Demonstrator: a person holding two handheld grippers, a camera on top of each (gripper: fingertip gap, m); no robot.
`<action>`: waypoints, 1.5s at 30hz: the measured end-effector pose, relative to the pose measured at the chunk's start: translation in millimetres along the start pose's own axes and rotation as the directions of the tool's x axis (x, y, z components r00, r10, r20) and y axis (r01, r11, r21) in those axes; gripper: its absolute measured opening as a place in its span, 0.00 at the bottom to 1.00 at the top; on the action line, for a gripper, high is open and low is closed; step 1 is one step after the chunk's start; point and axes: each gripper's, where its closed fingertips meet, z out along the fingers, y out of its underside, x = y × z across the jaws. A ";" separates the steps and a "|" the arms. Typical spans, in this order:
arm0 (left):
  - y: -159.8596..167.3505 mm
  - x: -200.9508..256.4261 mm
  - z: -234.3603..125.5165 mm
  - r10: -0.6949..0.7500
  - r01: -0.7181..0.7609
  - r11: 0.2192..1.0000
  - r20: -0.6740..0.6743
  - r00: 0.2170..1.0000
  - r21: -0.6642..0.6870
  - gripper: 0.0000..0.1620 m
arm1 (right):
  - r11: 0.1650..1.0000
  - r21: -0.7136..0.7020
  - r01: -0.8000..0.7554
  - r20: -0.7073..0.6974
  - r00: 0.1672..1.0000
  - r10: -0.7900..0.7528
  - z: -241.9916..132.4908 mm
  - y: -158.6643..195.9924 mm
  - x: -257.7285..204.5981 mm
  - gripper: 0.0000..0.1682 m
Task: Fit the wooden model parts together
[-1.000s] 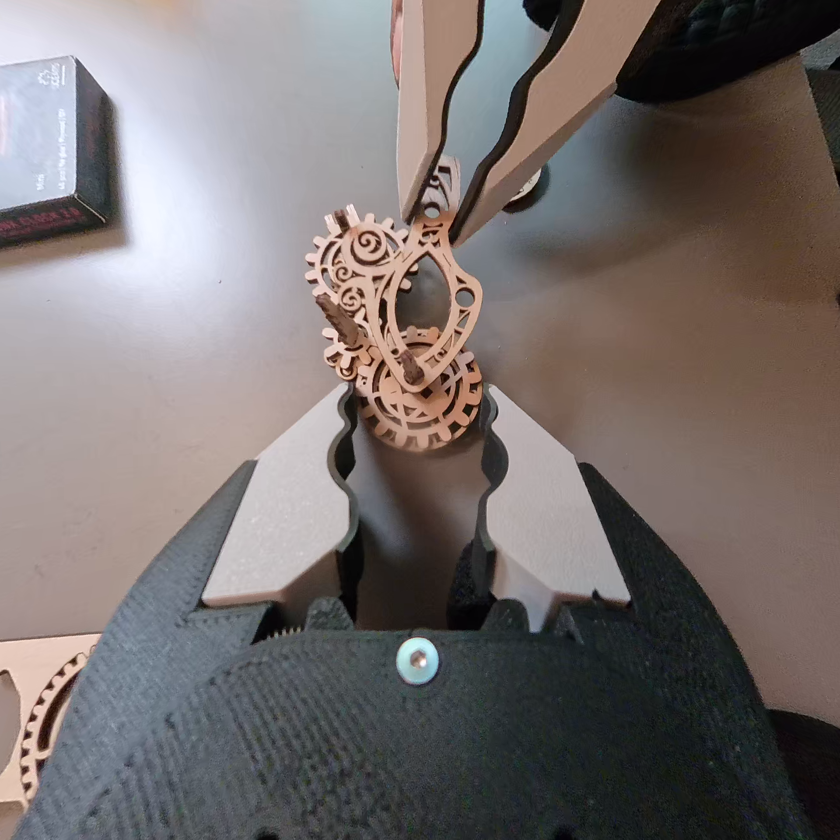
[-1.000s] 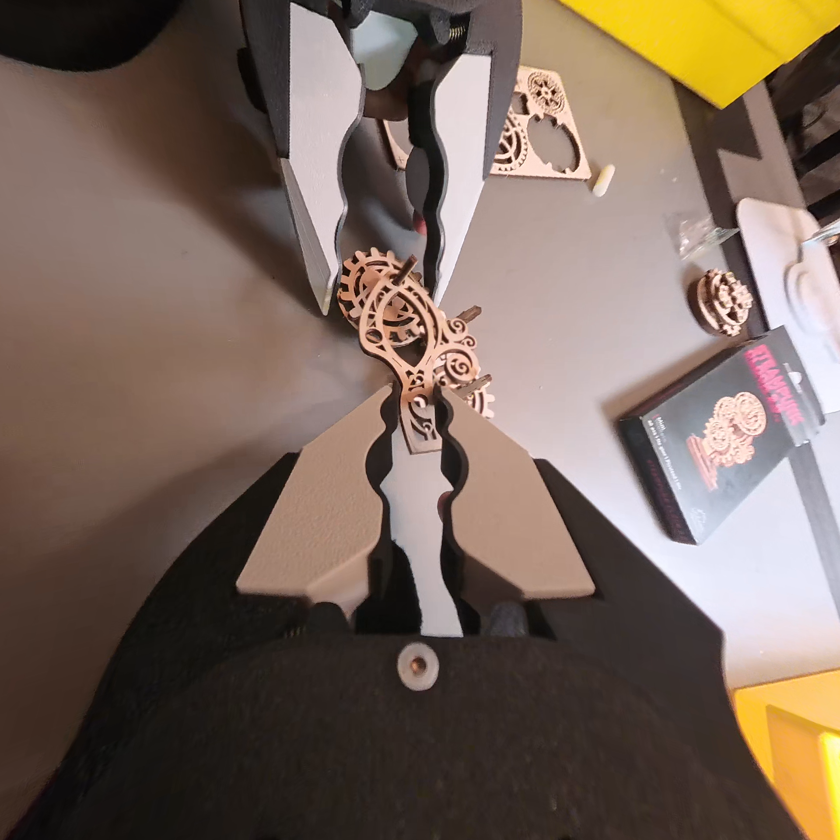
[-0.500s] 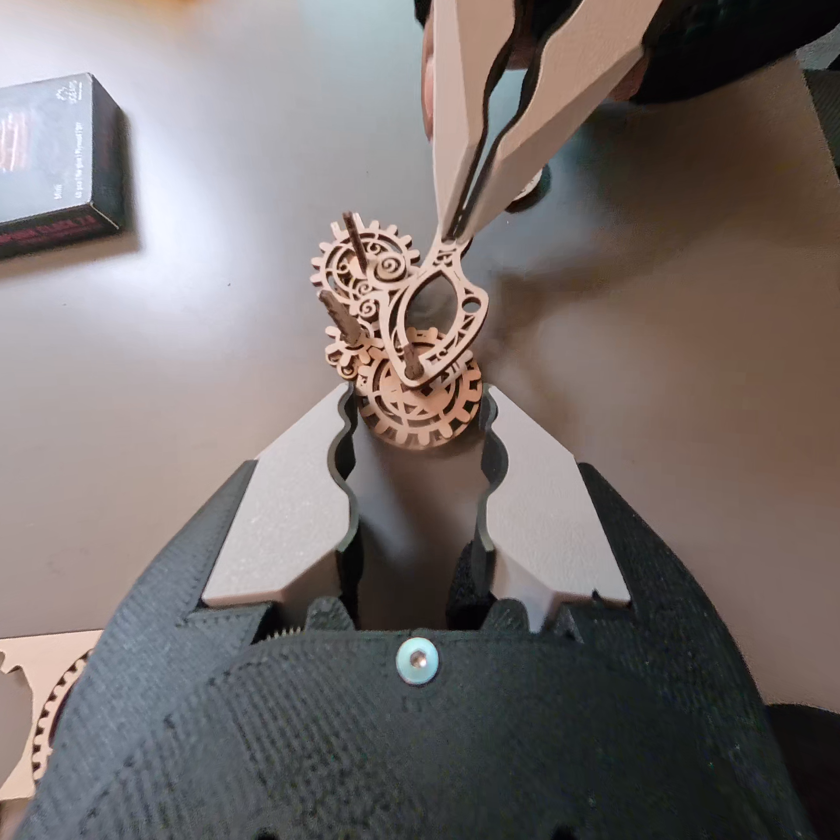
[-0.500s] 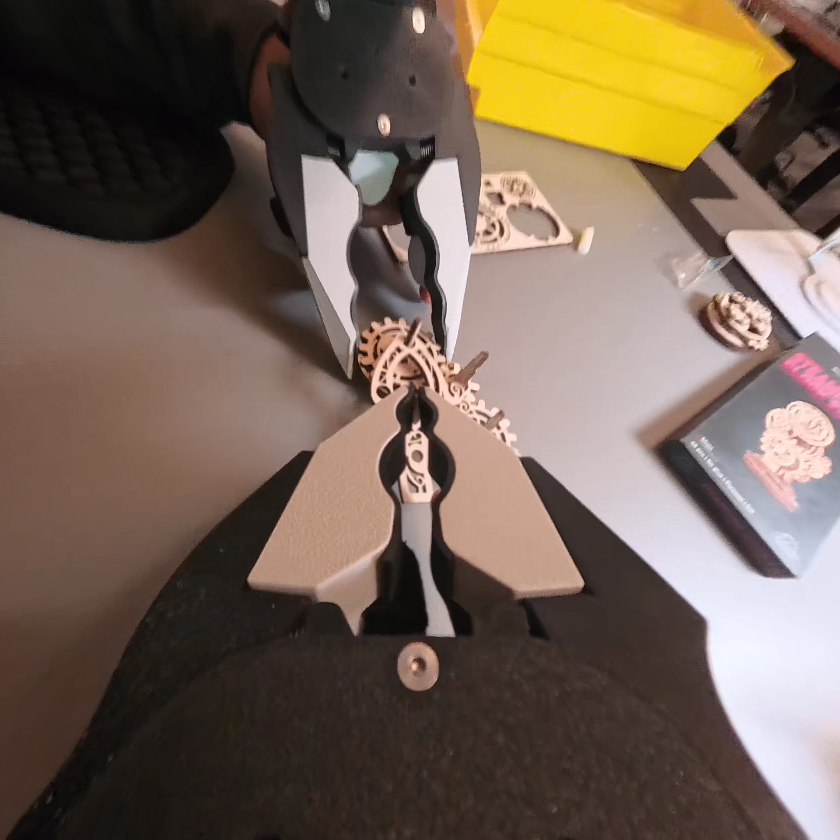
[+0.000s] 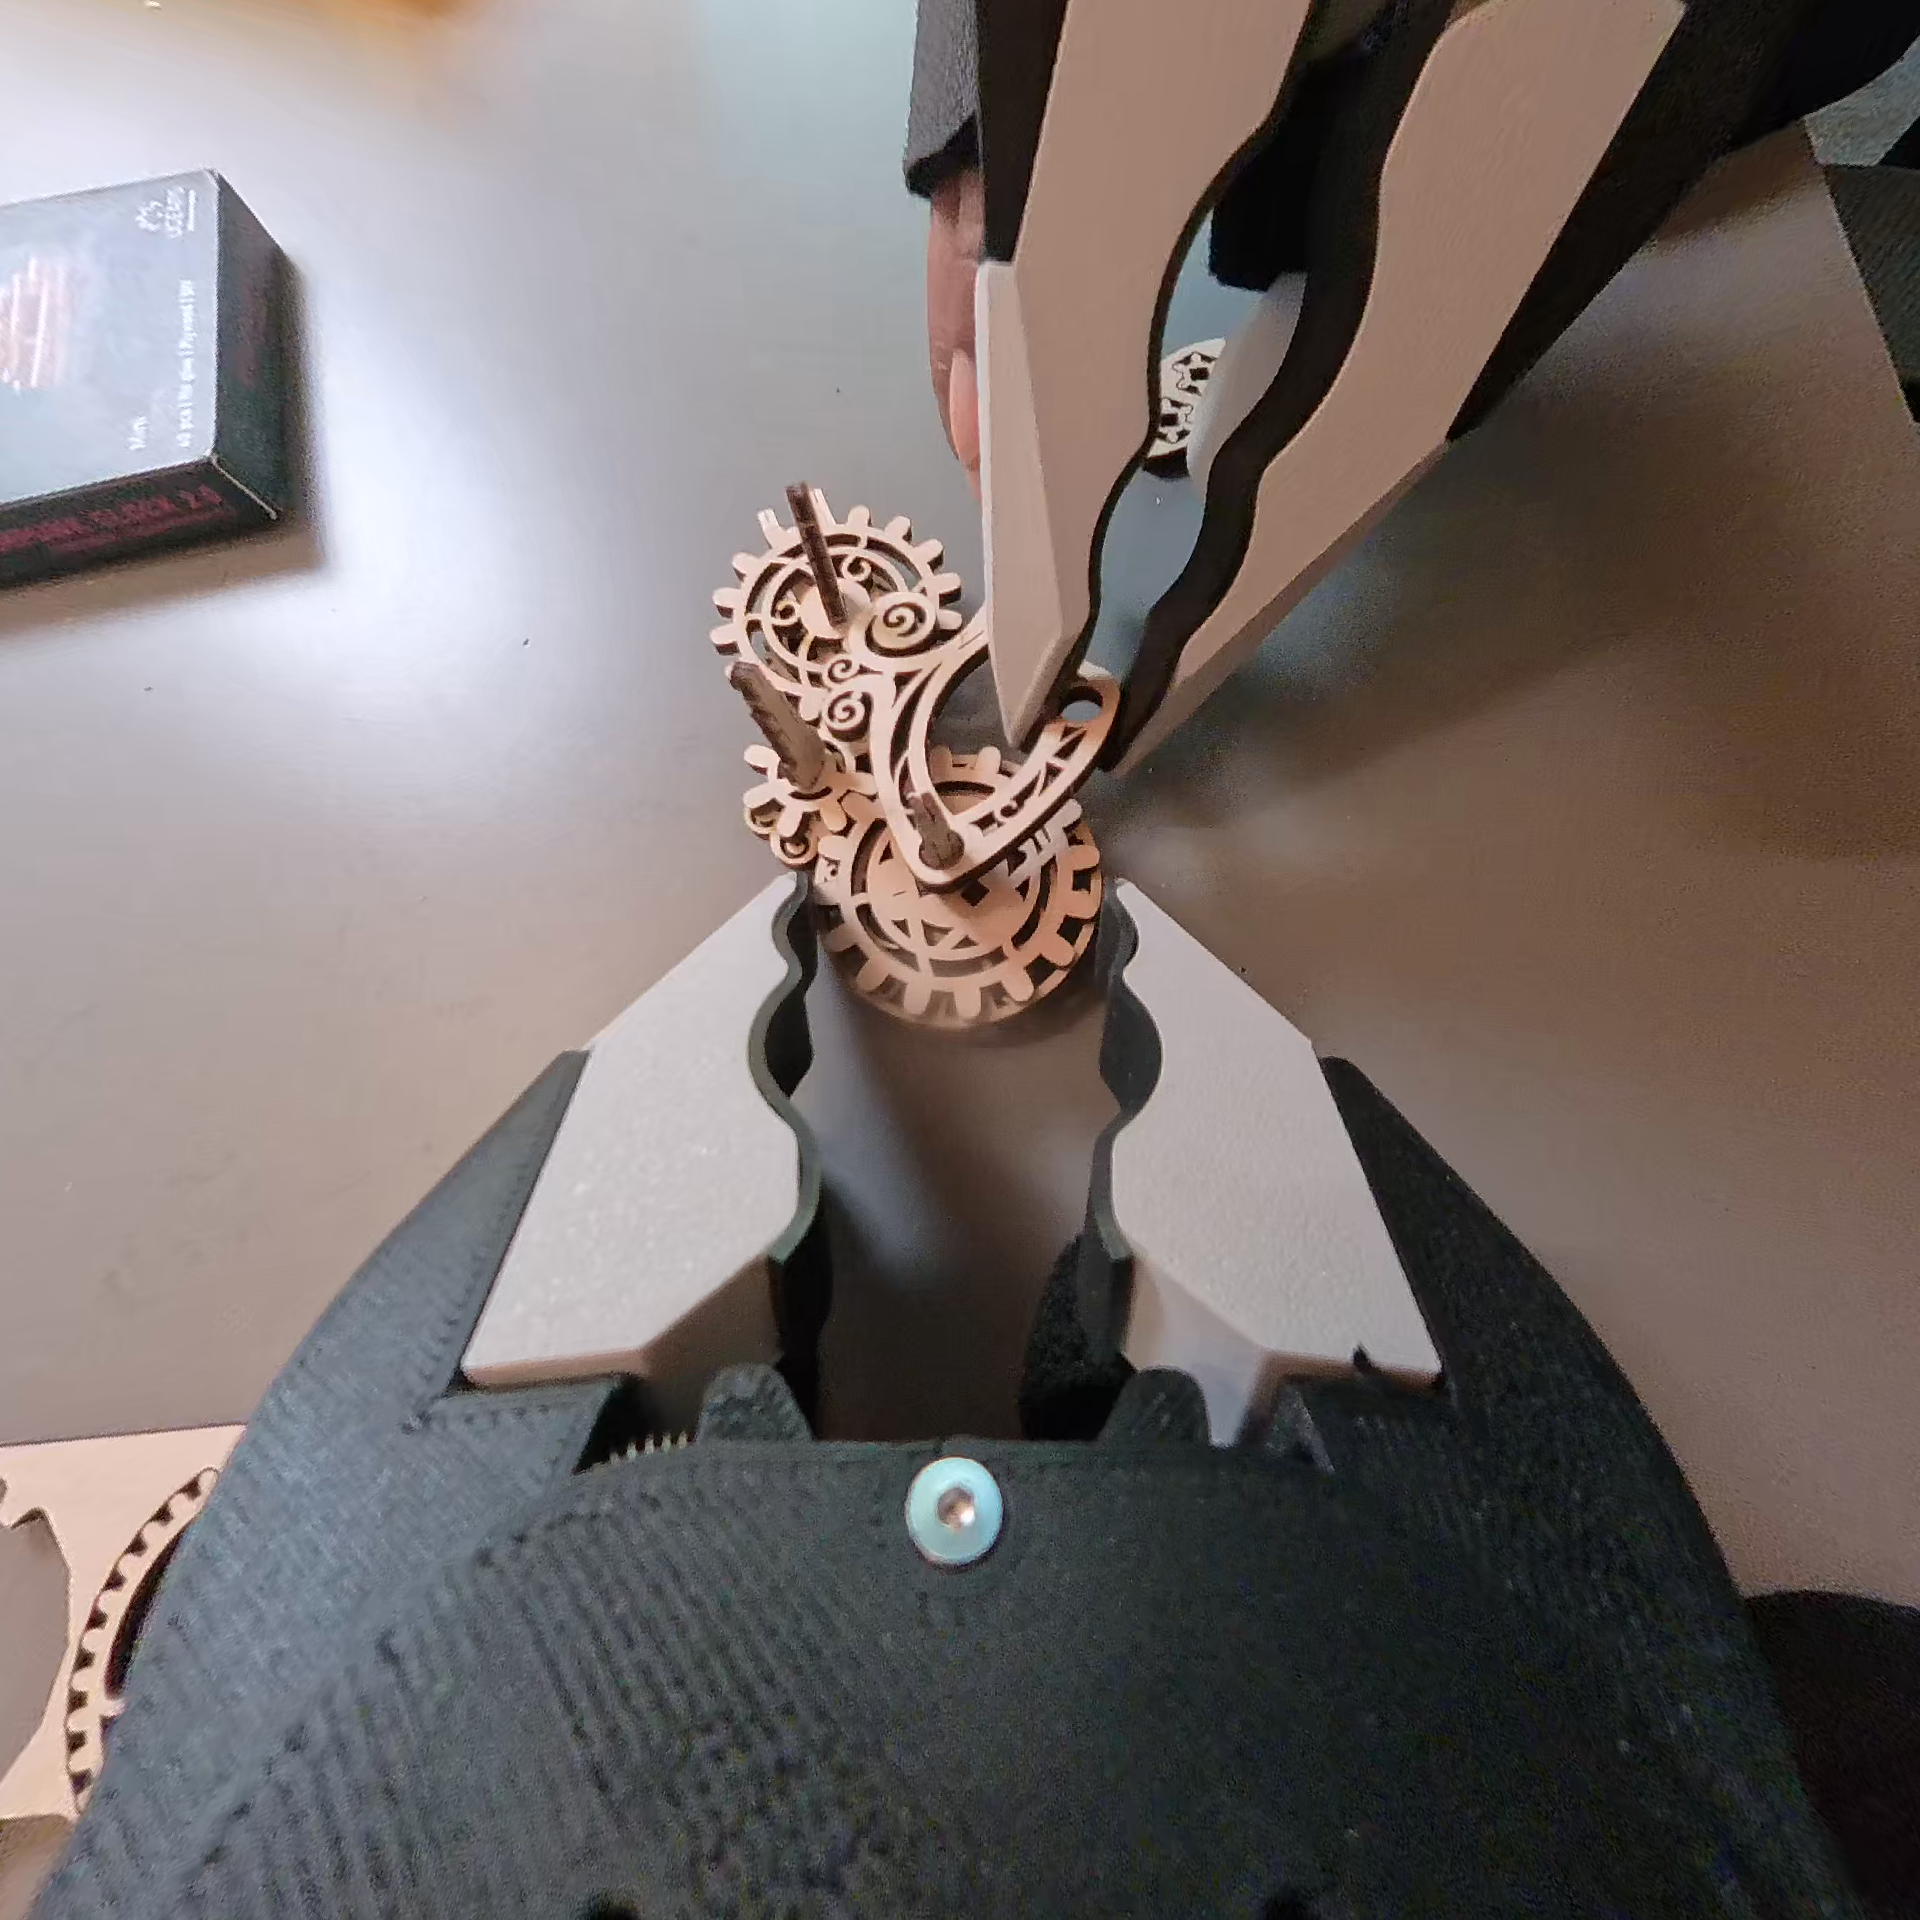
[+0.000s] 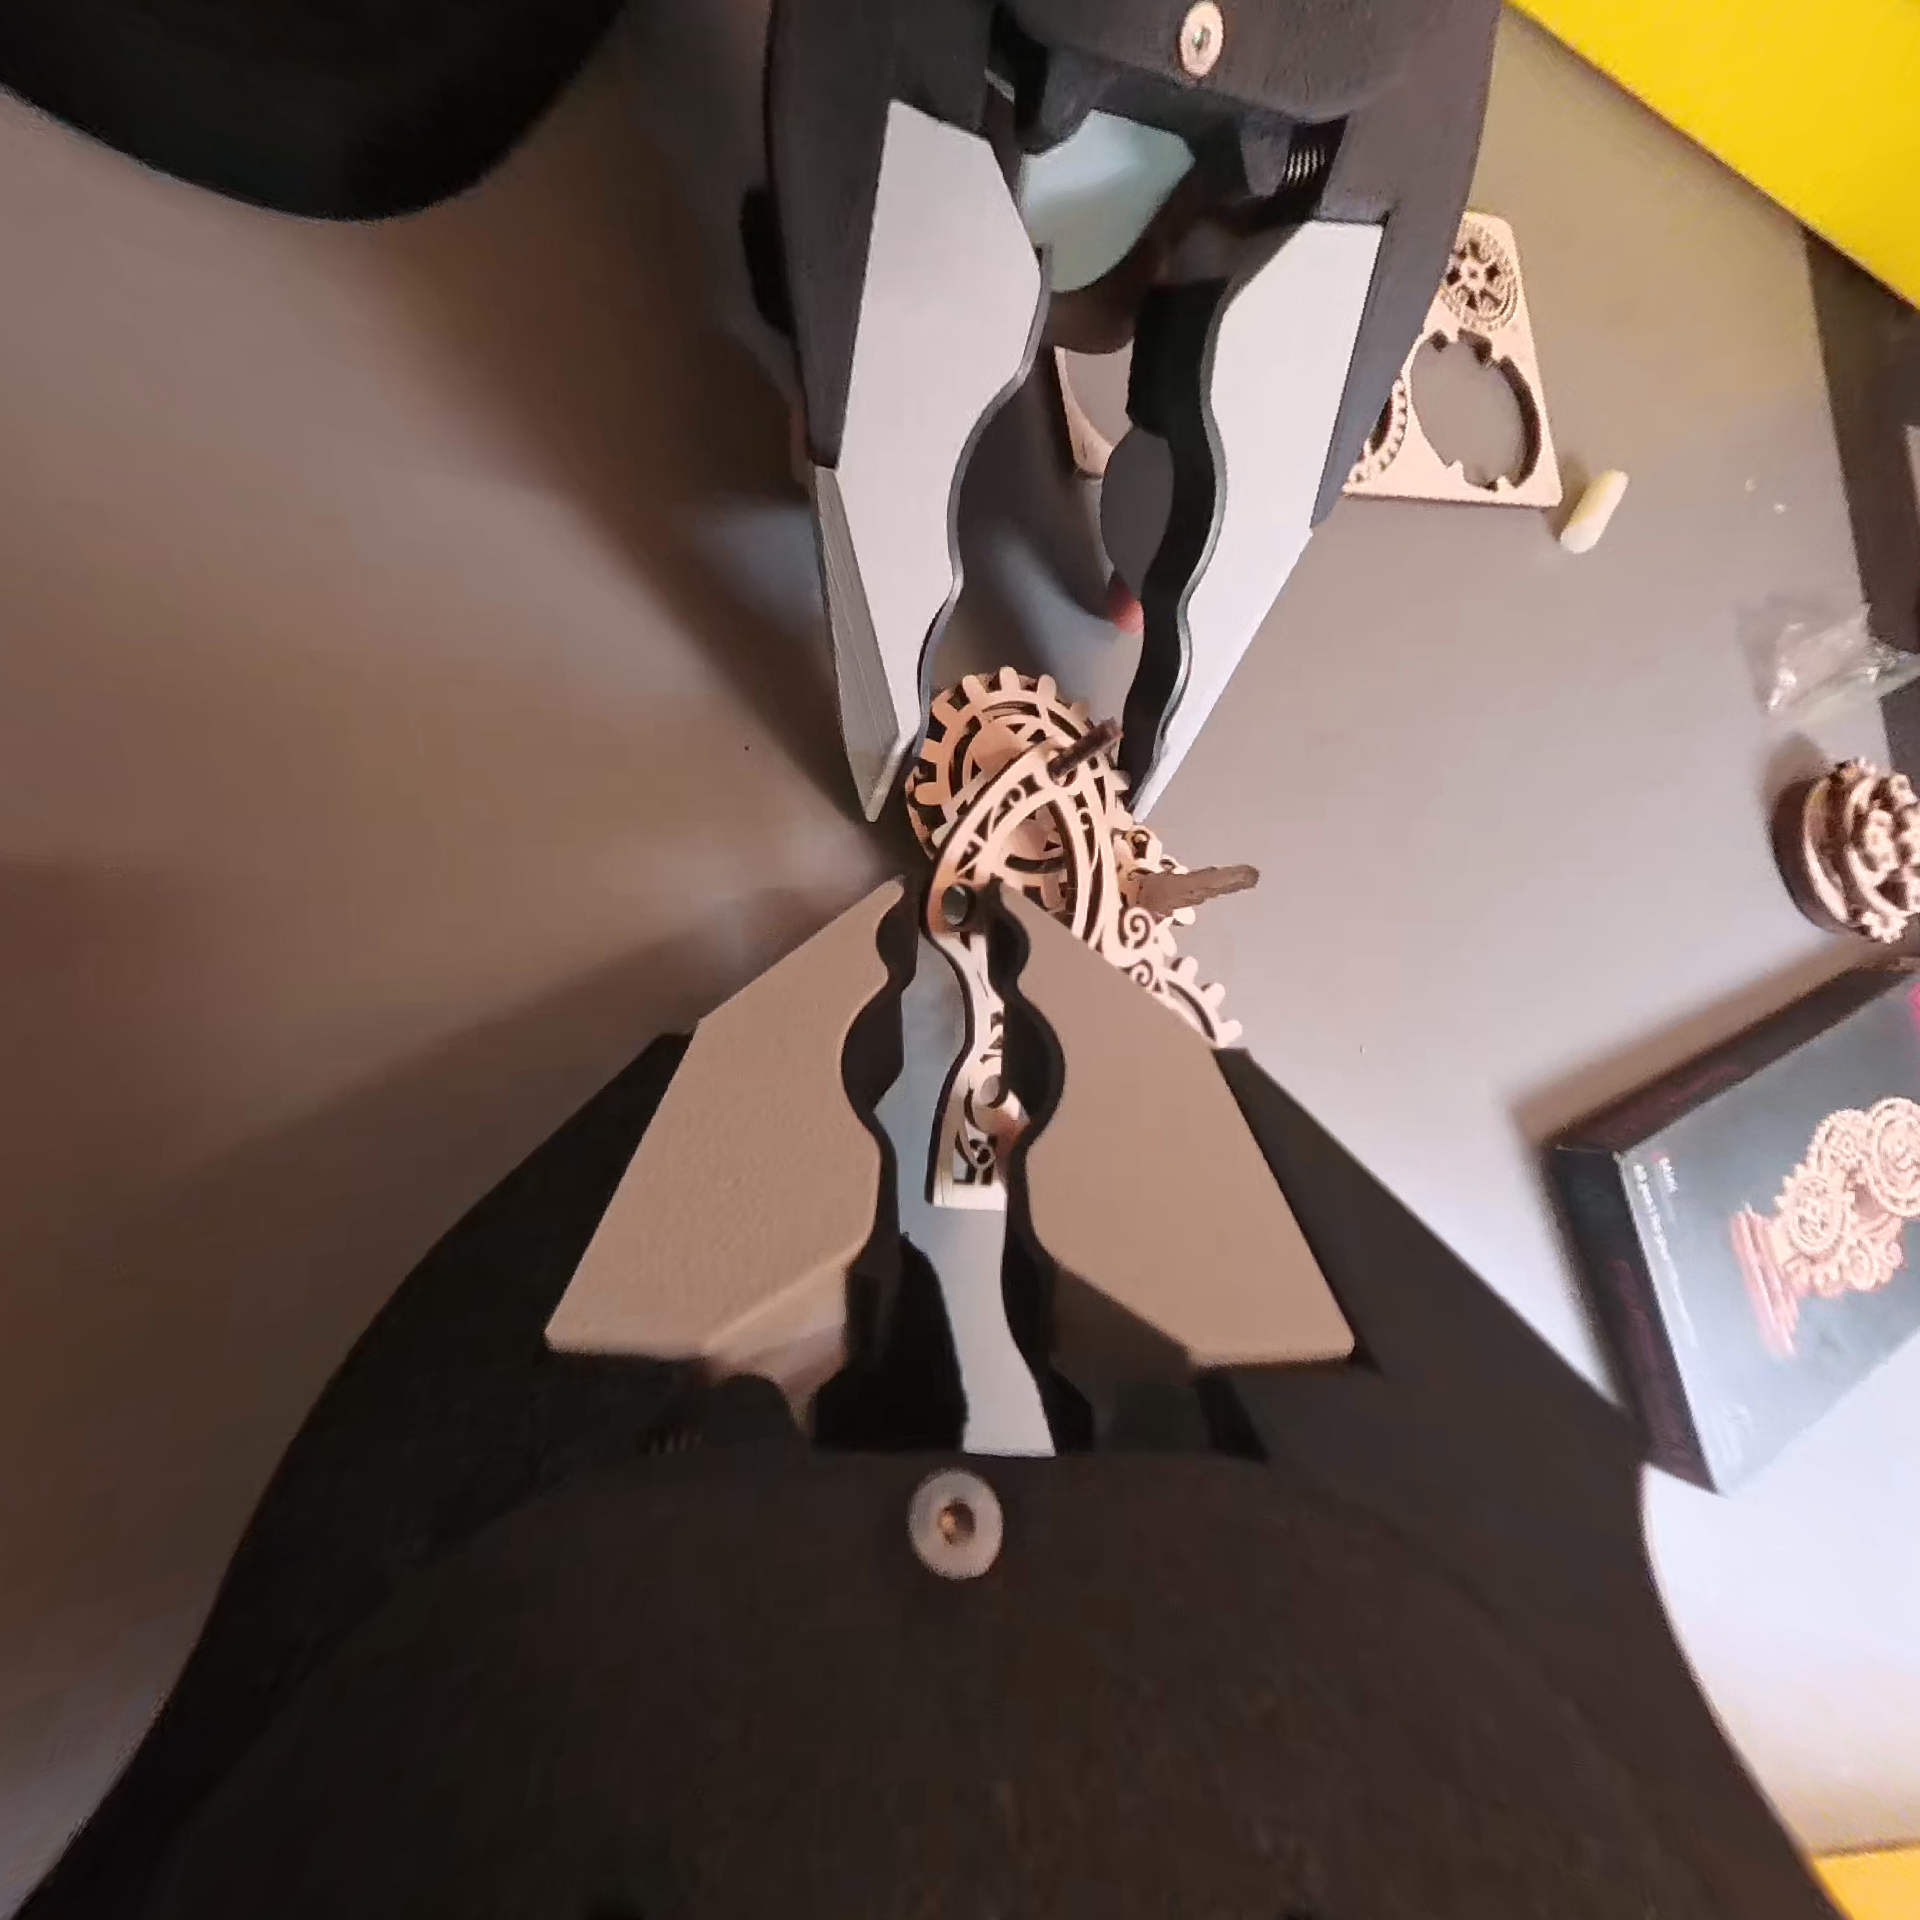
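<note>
A pale wooden gear assembly (image 5: 956, 935) with dark pegs stands on the grey table. My left gripper (image 5: 956, 899) is shut on its large lower gear, one fingertip on each side. It also shows in the right wrist view (image 6: 1013, 779), coming in from above. My right gripper (image 6: 961, 904) is shut on an ornate teardrop-shaped wooden frame piece (image 6: 971, 1101), whose stem lies between the fingers. In the left wrist view the right gripper (image 5: 1075, 743) holds that frame (image 5: 1049, 769) tilted to the right. The frame's lower end sits on the large gear's peg (image 5: 930, 831).
A black box (image 6: 1766, 1247) lies at the right; it is at the far left in the left wrist view (image 5: 125, 374). A punched-out wooden sheet (image 6: 1475, 395), a small white piece (image 6: 1595, 509), a clear bag (image 6: 1829, 644), a small finished gear unit (image 6: 1860, 862) and a yellow bin (image 6: 1714, 125) lie beyond. My two grippers' fingertips are within a few centimetres of each other. From the left gripper's tips to the small finished gear unit (image 6: 1860, 862) is close to 25 cm.
My right gripper has swung the frame piece from upright down to the right about the large gear's peg and come closer. My left gripper has kept its hold on the gear.
</note>
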 end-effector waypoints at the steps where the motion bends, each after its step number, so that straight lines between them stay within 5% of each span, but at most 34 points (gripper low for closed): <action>1: 0.5 0.2 -0.4 0.001 -0.001 1.000 -0.005 1.000 0.002 0.33 | 1.000 0.014 0.021 -0.011 1.000 -0.021 -1.0 -2.3 0.6 0.06; 10: 0.7 2.7 -0.8 0.017 -0.017 1.000 -0.024 1.000 0.005 0.33 | 0.974 0.065 0.219 -0.191 0.960 -0.203 -18.2 -19.8 14.5 0.06; 24: 22.1 18.6 -23.1 0.222 -0.259 0.963 -0.331 0.917 -0.072 0.33 | 0.987 0.133 0.095 -0.142 0.987 -0.076 -61.5 -26.5 24.5 0.06; 29: 22.4 -14.1 -29.0 0.222 -0.269 0.950 -0.263 0.939 -0.156 0.33 | 0.988 0.147 0.046 -0.131 0.991 -0.027 -64.7 -19.6 20.1 0.06; 36: 9.3 -50.9 -37.2 0.123 -0.123 0.991 -0.009 0.992 -0.059 0.28 | 0.984 0.178 0.005 -0.136 0.991 0.019 -70.5 -11.2 25.3 0.06; 45: 6.9 -31.8 -21.6 0.081 -0.083 0.996 -0.049 0.995 -0.034 0.38 | 0.983 0.184 0.011 -0.141 0.990 0.016 -69.1 -9.0 33.0 0.06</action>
